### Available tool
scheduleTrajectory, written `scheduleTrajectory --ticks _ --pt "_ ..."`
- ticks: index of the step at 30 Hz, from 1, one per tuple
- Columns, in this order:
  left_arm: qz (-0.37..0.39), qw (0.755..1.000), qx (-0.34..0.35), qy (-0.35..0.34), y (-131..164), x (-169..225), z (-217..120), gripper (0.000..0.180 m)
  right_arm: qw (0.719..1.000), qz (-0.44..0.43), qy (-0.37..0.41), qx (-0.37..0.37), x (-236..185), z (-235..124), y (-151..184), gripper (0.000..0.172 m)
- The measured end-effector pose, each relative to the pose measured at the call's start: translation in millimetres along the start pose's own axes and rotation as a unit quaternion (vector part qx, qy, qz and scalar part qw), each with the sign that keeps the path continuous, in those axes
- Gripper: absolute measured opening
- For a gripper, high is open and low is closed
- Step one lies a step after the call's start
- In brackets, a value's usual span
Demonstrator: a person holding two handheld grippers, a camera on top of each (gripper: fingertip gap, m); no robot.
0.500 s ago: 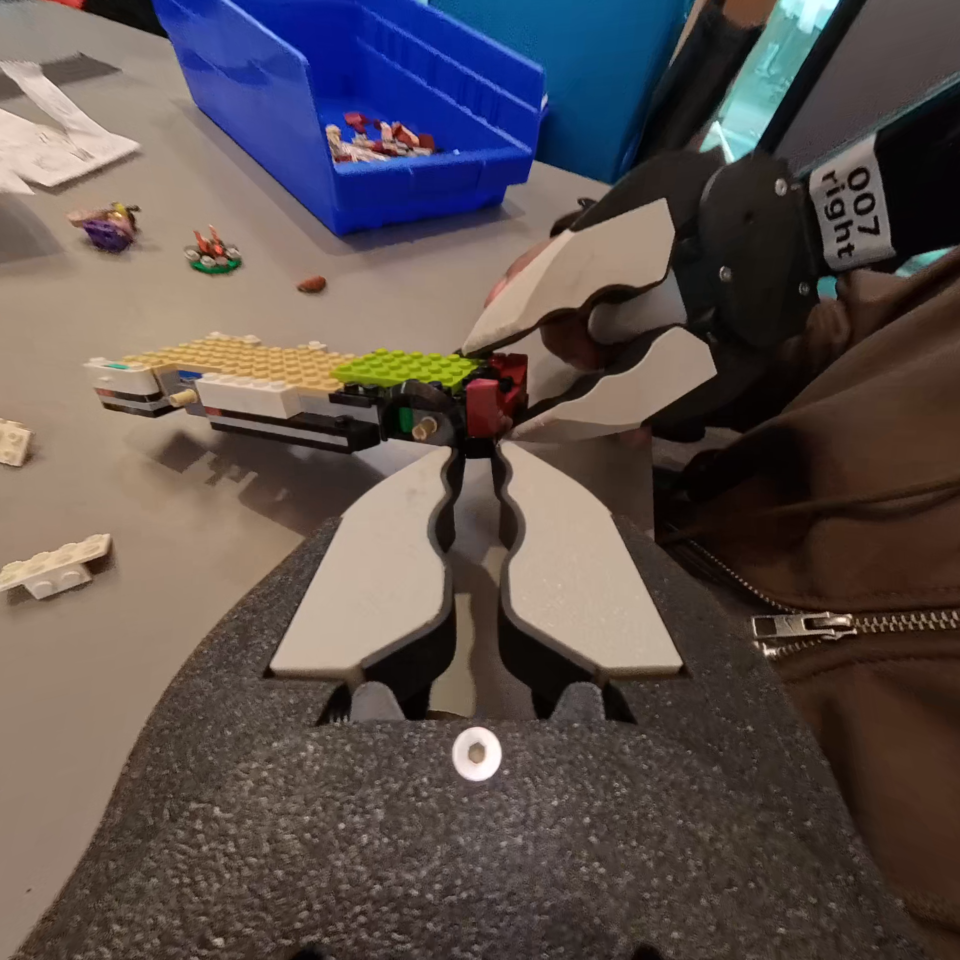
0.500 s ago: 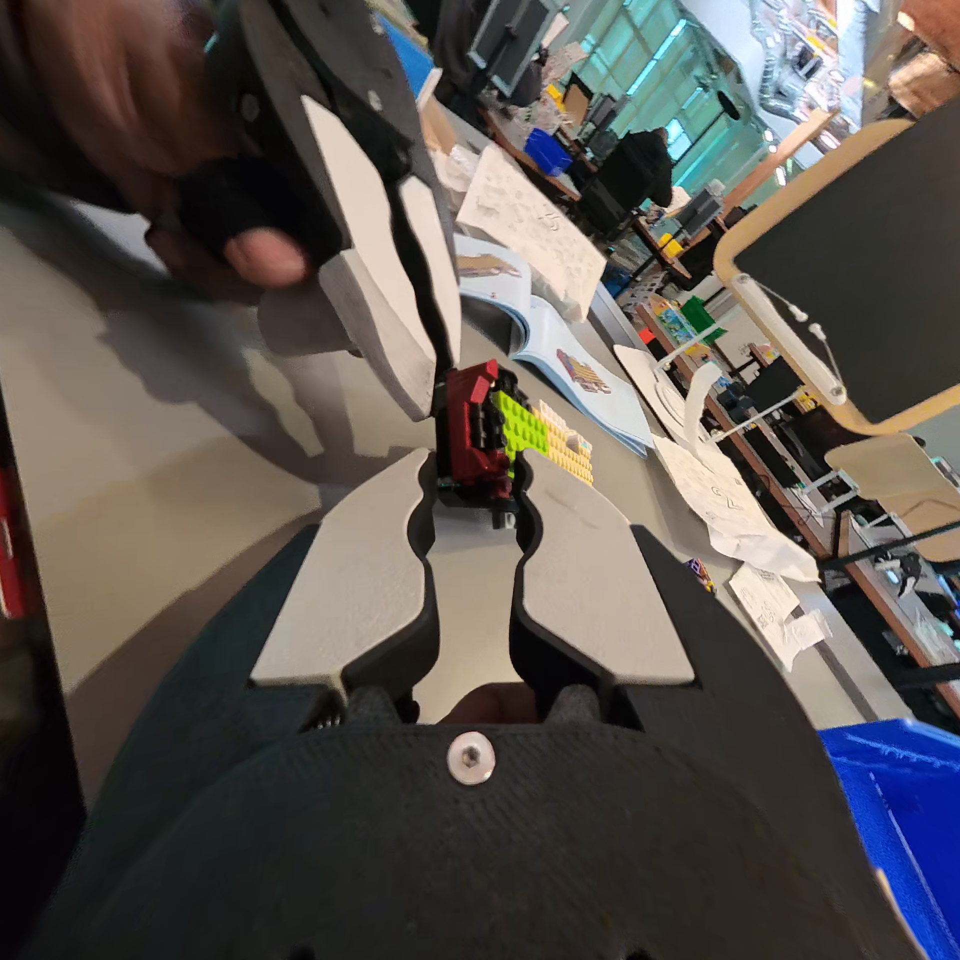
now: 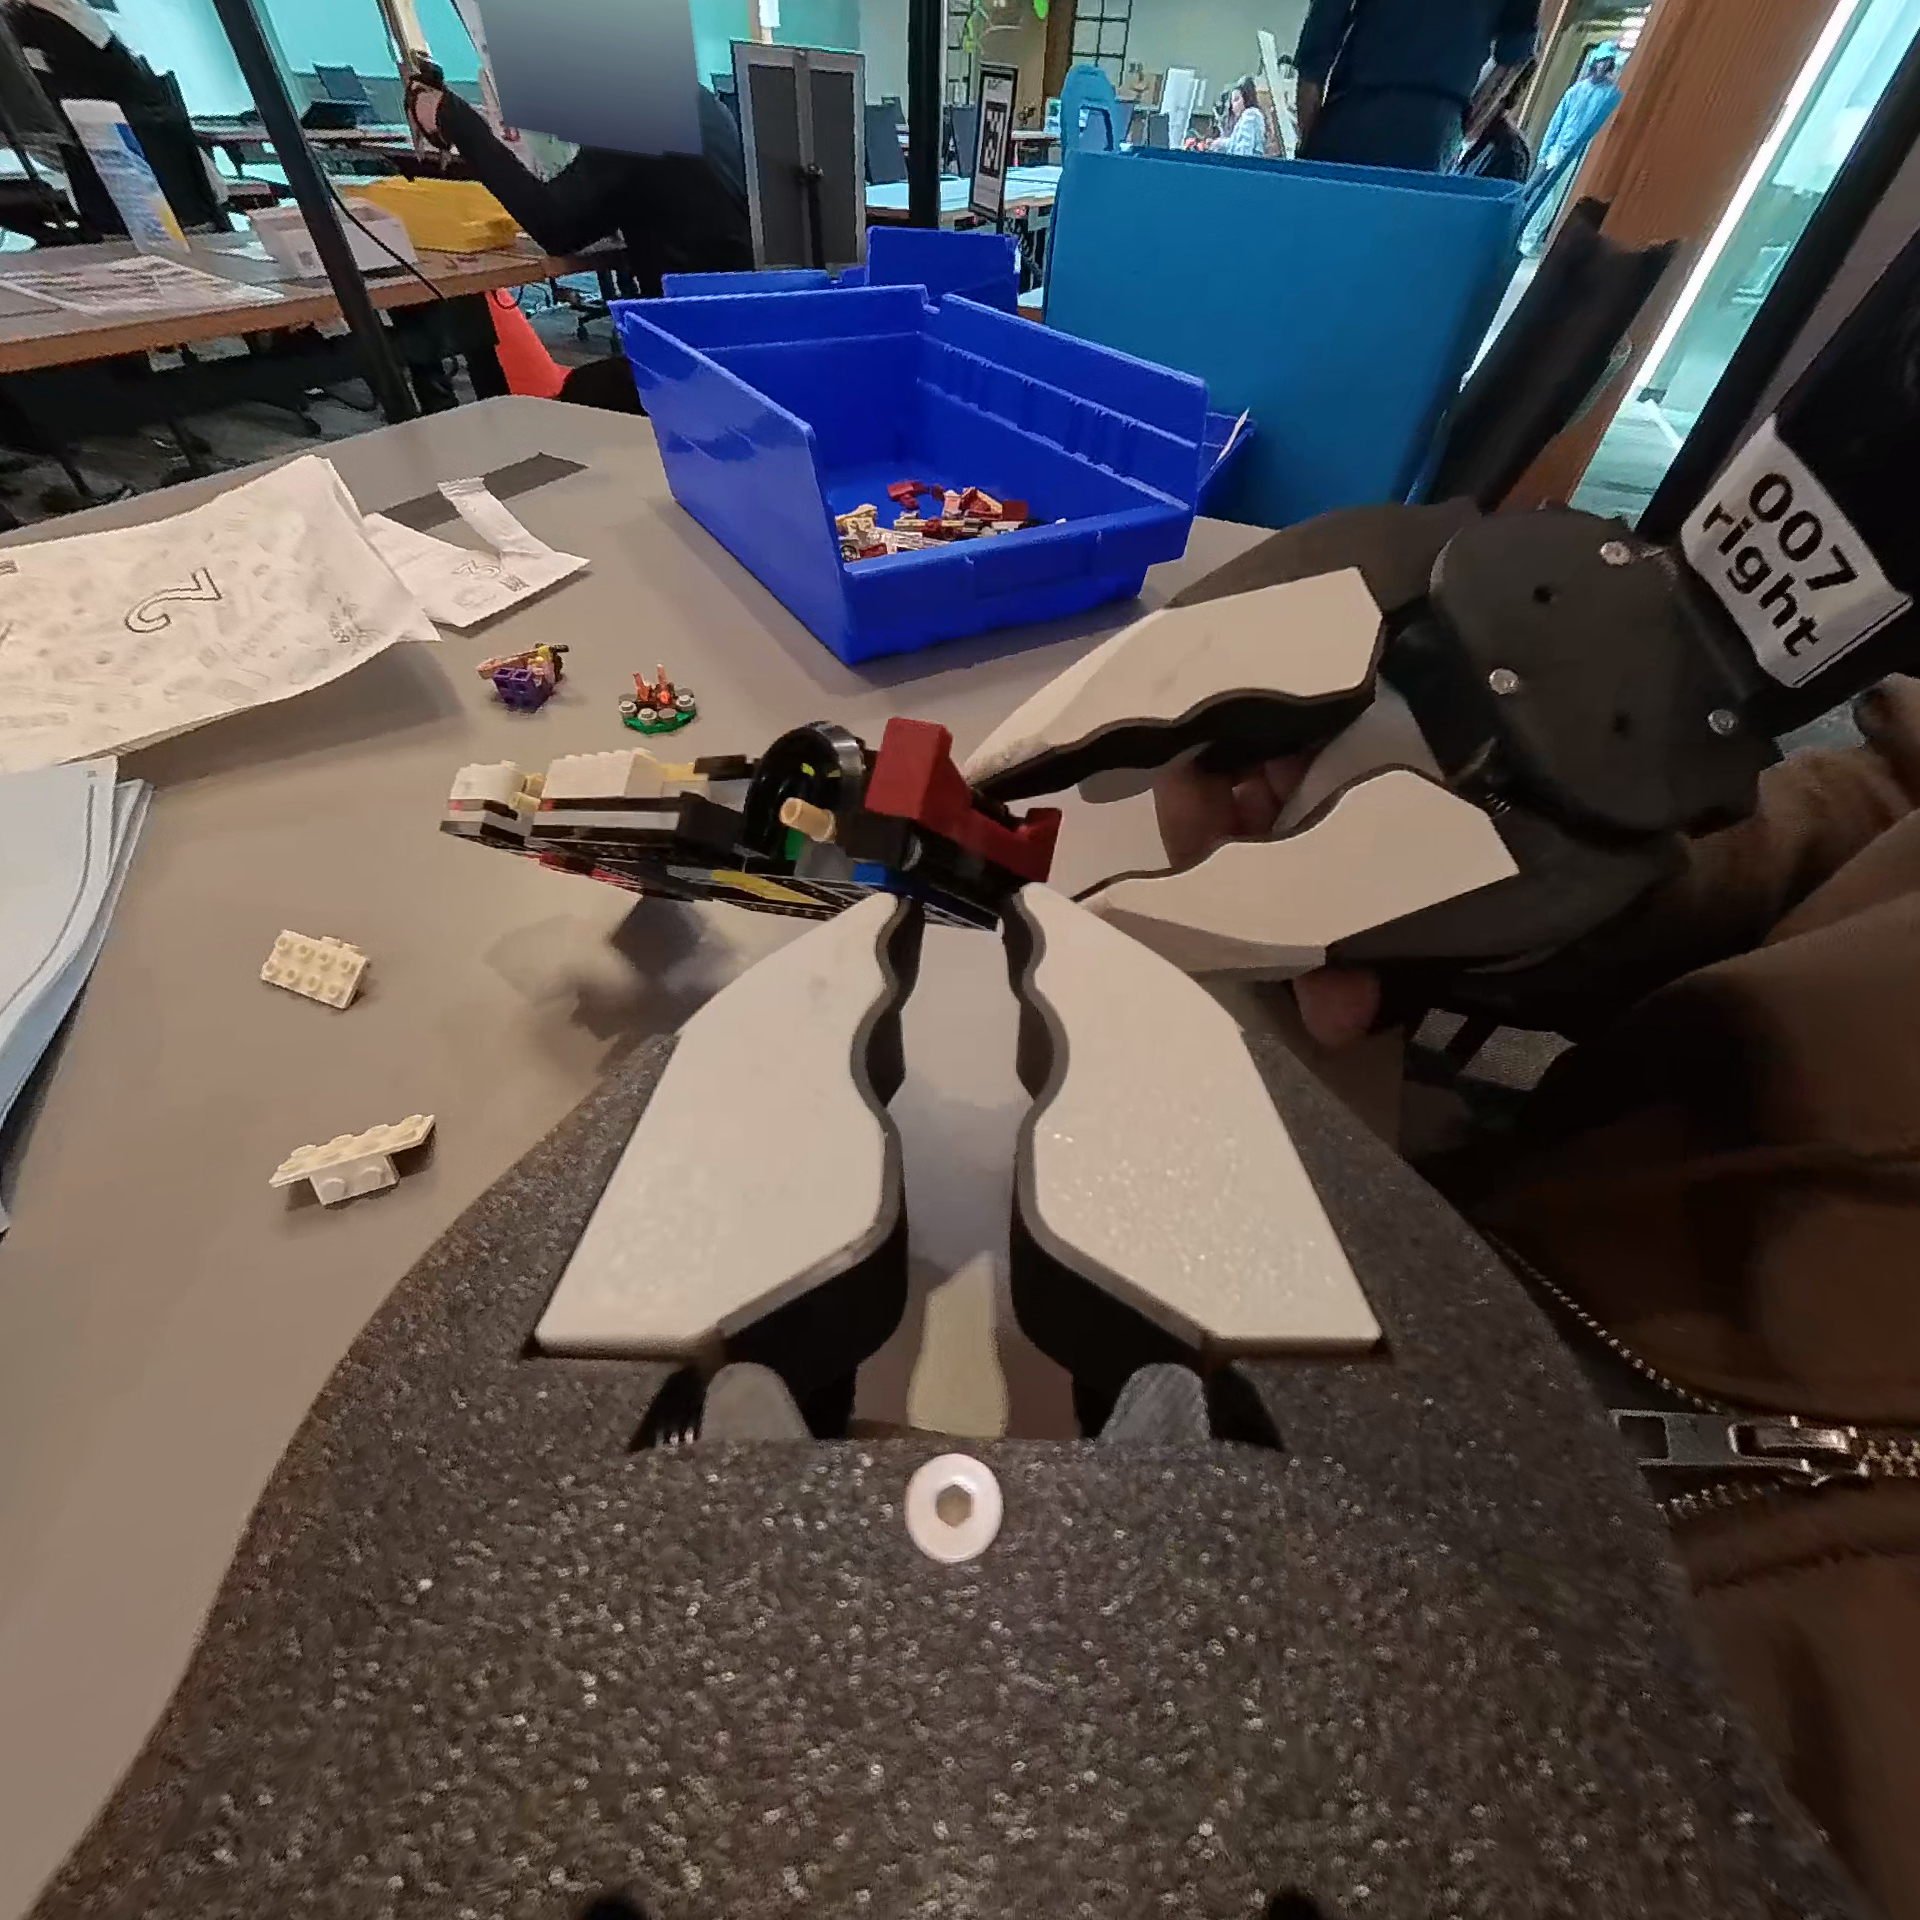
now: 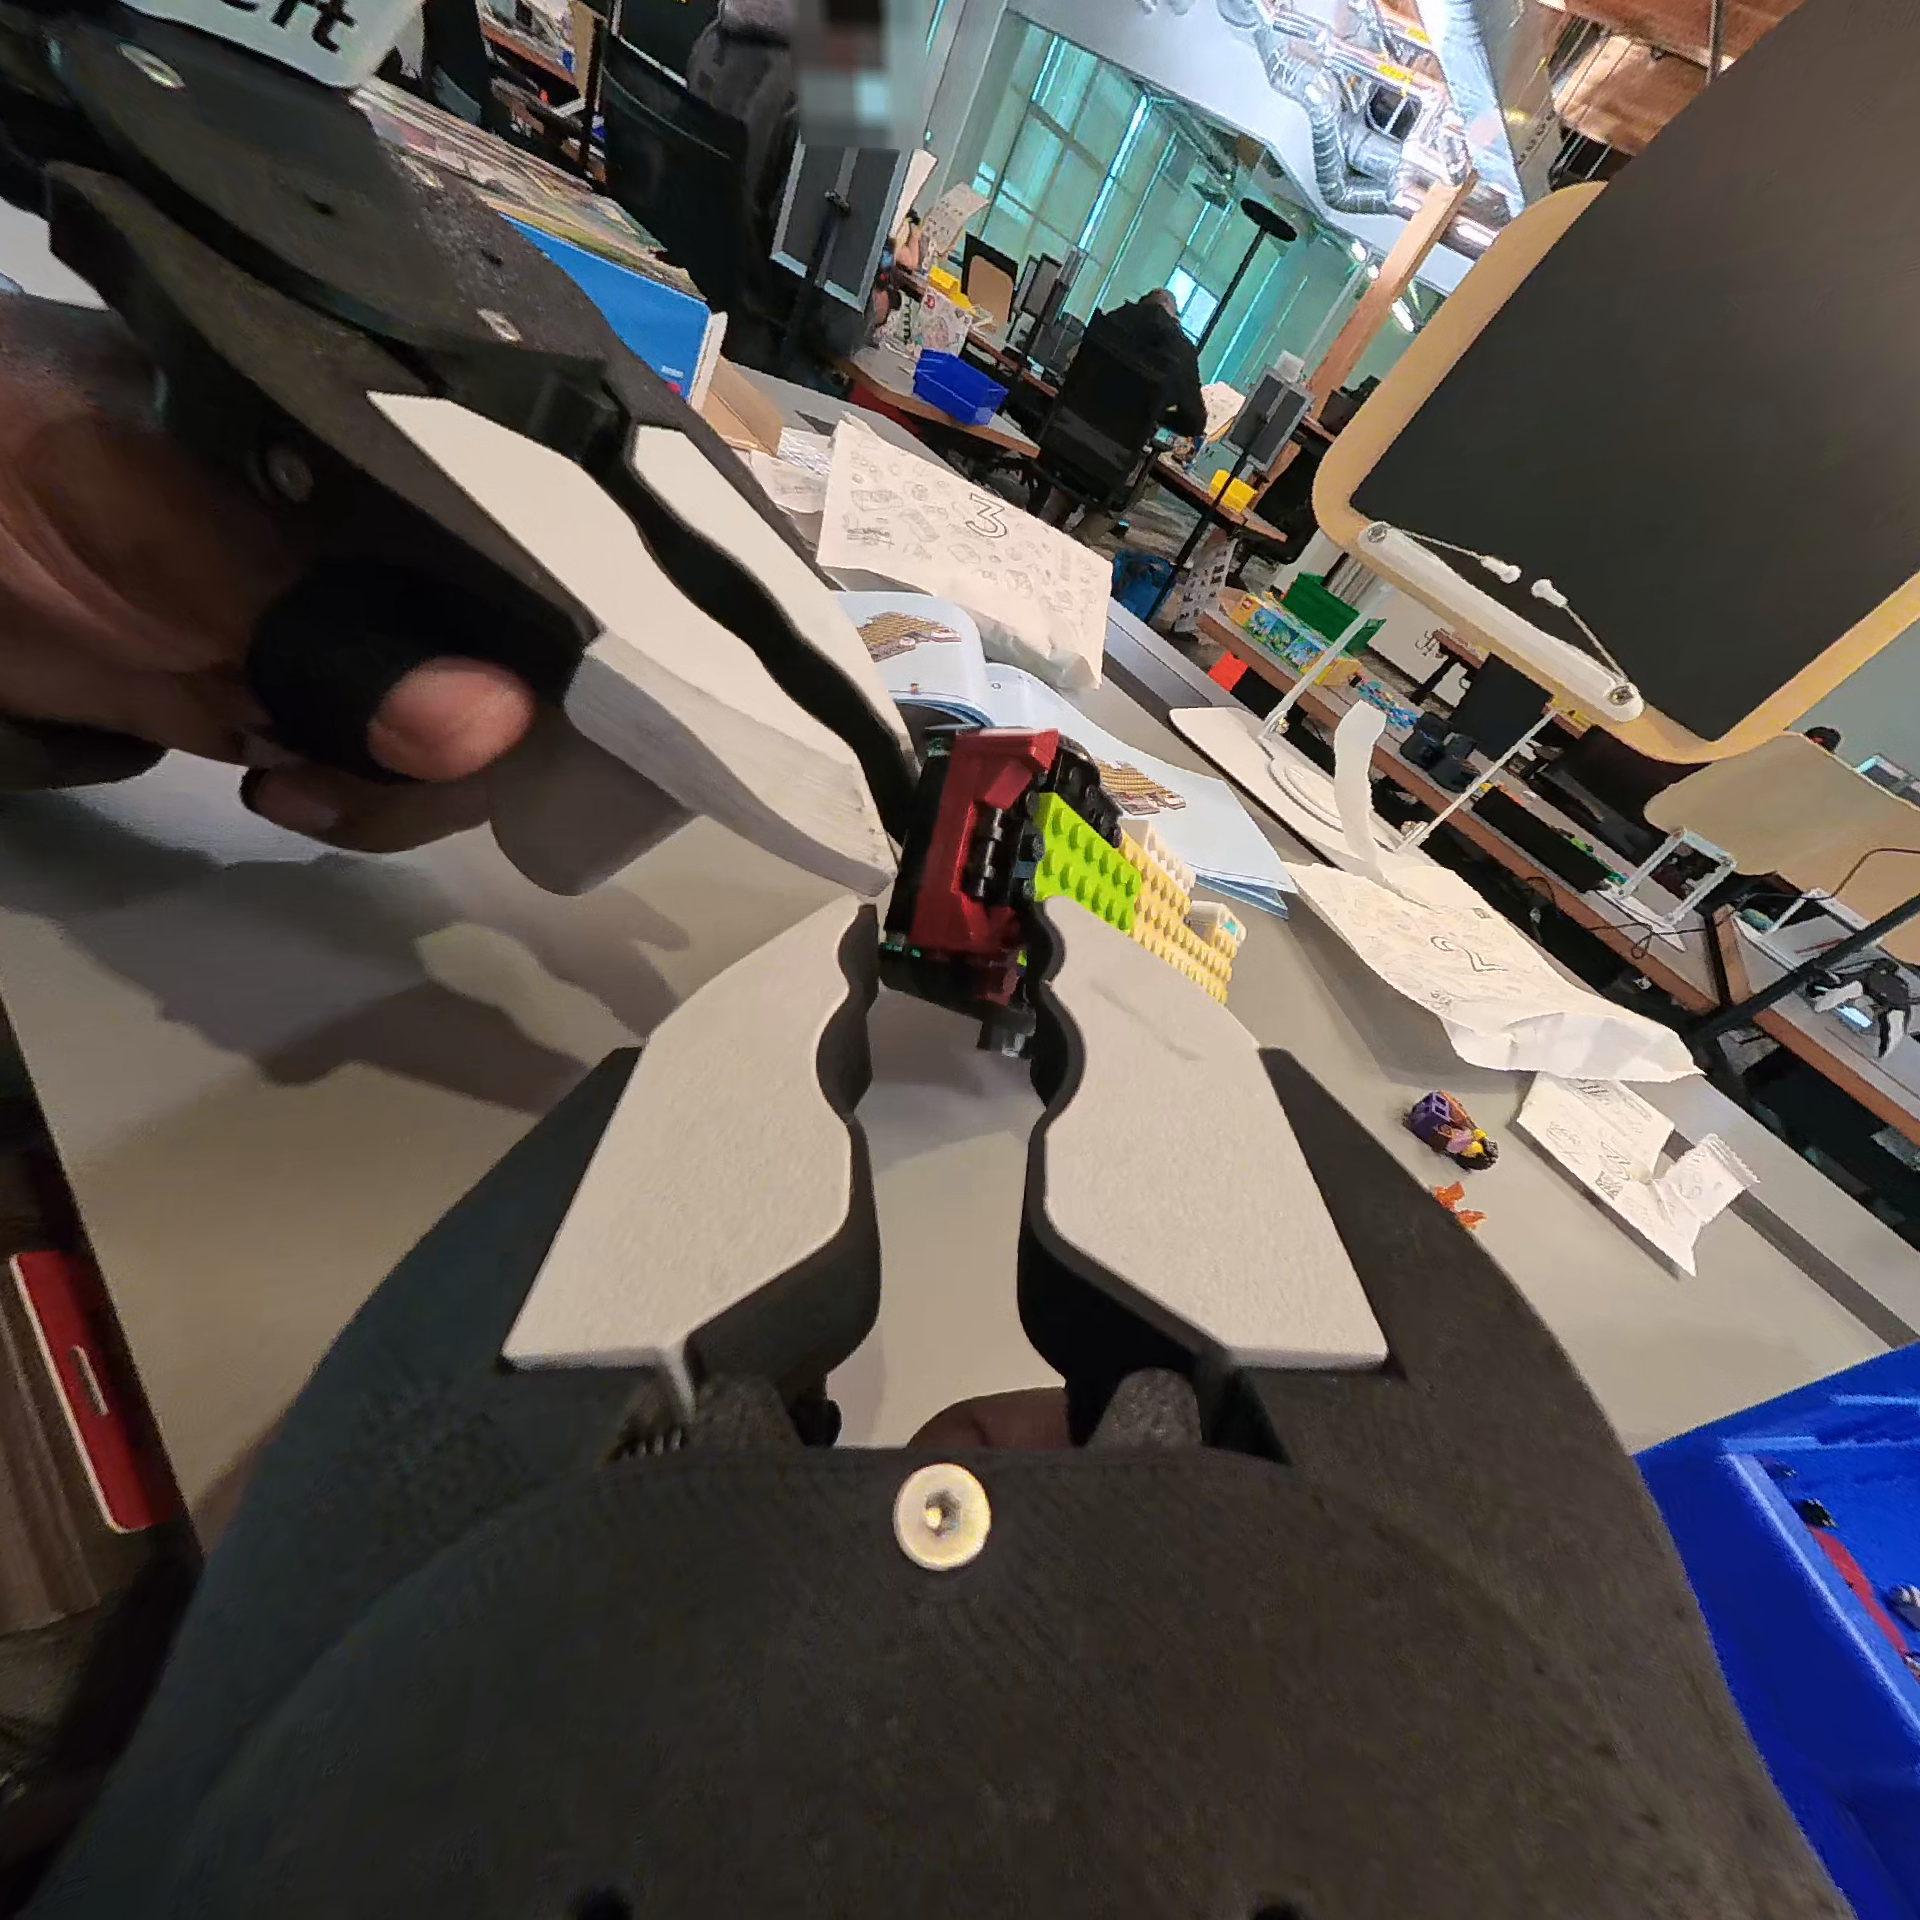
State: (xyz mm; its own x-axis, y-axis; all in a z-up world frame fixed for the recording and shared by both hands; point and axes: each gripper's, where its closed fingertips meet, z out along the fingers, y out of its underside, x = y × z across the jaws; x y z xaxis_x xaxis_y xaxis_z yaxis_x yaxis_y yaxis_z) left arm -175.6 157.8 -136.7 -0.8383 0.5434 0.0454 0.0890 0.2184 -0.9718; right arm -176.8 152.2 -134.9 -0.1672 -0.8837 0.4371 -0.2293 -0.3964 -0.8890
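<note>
While both claws clamp brick model (image 3: 748, 831) aloft, grey table (image 3: 208, 1299) open beneath.

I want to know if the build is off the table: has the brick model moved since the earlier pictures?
Yes. The brick model has tilted, its underside now showing, casting a shadow on the grey table.

We see a blue bin (image 3: 727, 499) holding small bricks on the grey table (image 3: 156, 1039). Near it lie printed paper sheets (image 3: 177, 613), two loose white bricks (image 3: 315, 968), and a booklet (image 4: 1195, 821).
</note>
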Motion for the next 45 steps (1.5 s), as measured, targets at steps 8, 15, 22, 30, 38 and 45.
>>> scheduleTrajectory --ticks 8,15,22,30,38,45 --pt "-0.029 0.999 0.03 -0.023 -5.2 -10.6 -2.6 0.026 0.999 -0.008 -0.031 -0.006 -9.0 1.5 6.3 0.028" --pt "-0.023 0.998 0.029 -0.046 -4.7 -13.3 1.1 0.03 0.997 -0.041 -0.052 -0.025 -24.7 7.0 9.5 0.027" --pt "-0.022 0.999 0.009 -0.045 0.8 -15.0 3.1 0.026 0.998 -0.036 -0.045 -0.021 -24.6 10.0 6.5 0.02" --pt "-0.02 0.999 -0.018 -0.042 11.9 -18.8 5.8 0.026 0.995 -0.064 -0.049 -0.054 -25.6 13.2 18.3 0.02" --pt "0.039 0.997 -0.051 -0.053 19.6 -16.9 9.6 0.026 0.99 -0.1 -0.059 -0.078 -24.7 13.0 30.1 0.021" --pt "0.1 0.987 -0.106 -0.064 35.9 -17.2 15.4 0.026 0.975 -0.186 -0.086 -0.087 -19.8 5.1 35.1 0.026"
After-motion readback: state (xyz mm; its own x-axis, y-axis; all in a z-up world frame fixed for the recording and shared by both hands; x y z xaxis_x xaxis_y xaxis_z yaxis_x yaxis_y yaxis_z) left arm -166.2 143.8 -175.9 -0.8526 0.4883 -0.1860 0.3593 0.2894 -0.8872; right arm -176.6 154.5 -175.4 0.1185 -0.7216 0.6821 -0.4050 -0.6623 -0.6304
